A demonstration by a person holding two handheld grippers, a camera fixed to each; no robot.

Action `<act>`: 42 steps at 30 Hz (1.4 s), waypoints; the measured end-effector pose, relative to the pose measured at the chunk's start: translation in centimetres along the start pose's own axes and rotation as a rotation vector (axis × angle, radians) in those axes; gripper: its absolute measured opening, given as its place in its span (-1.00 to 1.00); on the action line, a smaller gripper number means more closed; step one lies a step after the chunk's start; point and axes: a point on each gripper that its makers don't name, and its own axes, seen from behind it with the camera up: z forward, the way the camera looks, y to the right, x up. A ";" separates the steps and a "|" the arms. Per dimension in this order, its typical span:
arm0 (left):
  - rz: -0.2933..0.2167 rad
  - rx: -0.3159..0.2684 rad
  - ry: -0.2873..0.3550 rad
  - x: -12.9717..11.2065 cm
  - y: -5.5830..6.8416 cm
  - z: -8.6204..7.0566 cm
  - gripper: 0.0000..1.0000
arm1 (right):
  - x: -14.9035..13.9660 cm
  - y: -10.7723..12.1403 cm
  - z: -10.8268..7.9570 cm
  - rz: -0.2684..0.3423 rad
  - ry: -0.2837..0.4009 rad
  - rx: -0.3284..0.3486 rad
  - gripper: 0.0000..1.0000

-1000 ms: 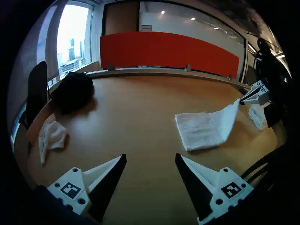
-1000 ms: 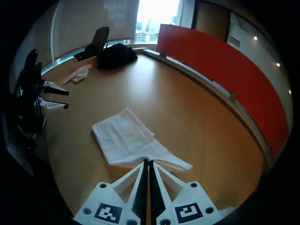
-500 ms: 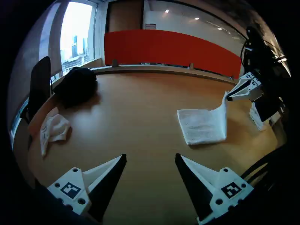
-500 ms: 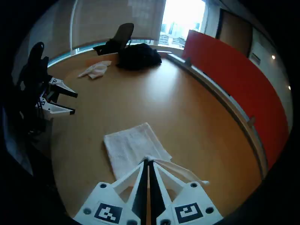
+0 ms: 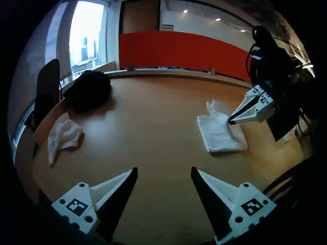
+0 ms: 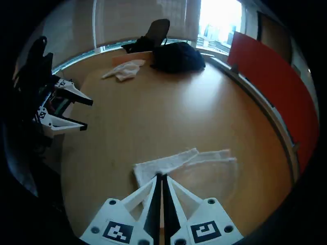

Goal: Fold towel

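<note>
Checking left gripper view: left tool [image 5: 163, 169] is spread wide, holds nothing, and hovers over the near side of the counter [image 5: 155, 118]. Towel [image 5: 216, 136] lies right of centre, part-folded. Right tool [image 5: 231, 121] has its tips pinched on a bunched edge of the towel.

Risk: only 1 point drives the fold, so the top layer could land skewed or wrinkled; the far flap already looks ruffled. Nothing pins the bottom layer, so a drag could slide the whole towel.

Black bag [image 5: 88, 90], crumpled cloth [image 5: 63, 136] and chair [image 5: 47, 94] sit far left, well apart from the towel. Nothing blocks the fold.

Right gripper view: right tool [image 6: 162, 177] fingers are closed to a thin slit on the towel [image 6: 167, 165] edge. The bite looks shallow, so the cloth could slip out under a pull. Left tool [image 6: 88, 115] is open at left, well apart, too far to help pin. Black bag [image 6: 178, 57] and crumpled cloth [image 6: 124, 69] sit at the far side. Red partition [image 6: 278, 81] runs along the right.
</note>
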 end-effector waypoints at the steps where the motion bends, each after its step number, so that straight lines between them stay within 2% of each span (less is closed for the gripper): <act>1: -0.001 0.003 -0.001 -0.1 -0.1 0.0 0.93 | -0.2 -0.1 0.4 0.003 -0.006 0.003 -0.96; 8: -0.009 0.018 -0.006 -0.2 -0.9 -0.1 0.93 | -1.0 0.0 1.4 0.018 -0.024 0.008 -0.96; 12: -0.005 0.018 -0.008 -0.2 -0.9 0.0 0.93 | -1.1 0.2 1.3 0.018 -0.024 0.001 -0.84; 14: -0.002 0.018 -0.010 -0.2 -0.9 0.0 0.93 | -1.1 0.3 1.2 0.018 -0.023 -0.002 -0.59; 18: 0.004 0.017 -0.013 -0.1 -0.9 0.1 0.94 | -1.4 0.5 0.9 0.031 -0.021 -0.018 0.33; 20: 0.006 0.015 -0.014 -0.1 -0.8 0.2 0.93 | -1.8 0.7 0.7 0.043 -0.026 -0.028 0.71; 22: 0.005 0.013 -0.014 0.0 -0.7 0.2 0.94 | -2.2 0.8 0.6 0.060 -0.028 -0.040 0.86; 29: 0.010 0.010 -0.012 0.3 -0.6 0.3 0.93 | -3.2 1.1 -0.2 0.111 -0.018 -0.073 0.87; 42: 0.023 0.004 -0.013 0.5 -0.5 0.6 0.93 | -6.5 1.0 -1.4 0.173 -0.041 -0.126 0.87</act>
